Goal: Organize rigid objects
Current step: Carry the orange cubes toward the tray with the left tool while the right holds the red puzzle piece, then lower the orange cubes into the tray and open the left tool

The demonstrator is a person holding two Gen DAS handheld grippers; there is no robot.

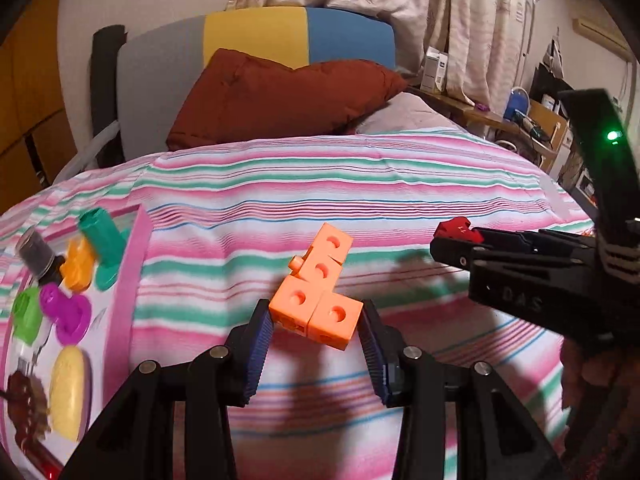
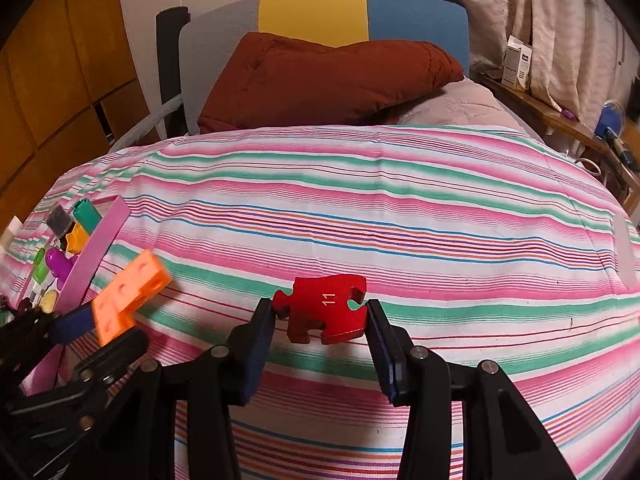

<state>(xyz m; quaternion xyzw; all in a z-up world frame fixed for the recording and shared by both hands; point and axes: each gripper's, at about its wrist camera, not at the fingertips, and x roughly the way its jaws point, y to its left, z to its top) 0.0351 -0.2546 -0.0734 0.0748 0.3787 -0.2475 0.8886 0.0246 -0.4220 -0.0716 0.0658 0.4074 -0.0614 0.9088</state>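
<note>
My left gripper (image 1: 316, 316) is shut on an orange block piece (image 1: 320, 292) made of several linked cubes and holds it above the striped bed cover; it also shows in the right wrist view (image 2: 128, 296), blurred, at the left. My right gripper (image 2: 322, 312) is shut on a red puzzle piece (image 2: 326, 308) marked 11, held above the cover. The red piece also shows in the left wrist view (image 1: 456, 229), in the right gripper at the right.
A pink-rimmed box (image 1: 128, 280) lies at the left on the bed with several small toys: green (image 1: 102, 246), orange, purple (image 1: 66, 312), yellow. The striped cover (image 2: 400, 208) spreads ahead. A brown pillow (image 2: 320, 76) and a headboard stand behind, a cluttered shelf at the right.
</note>
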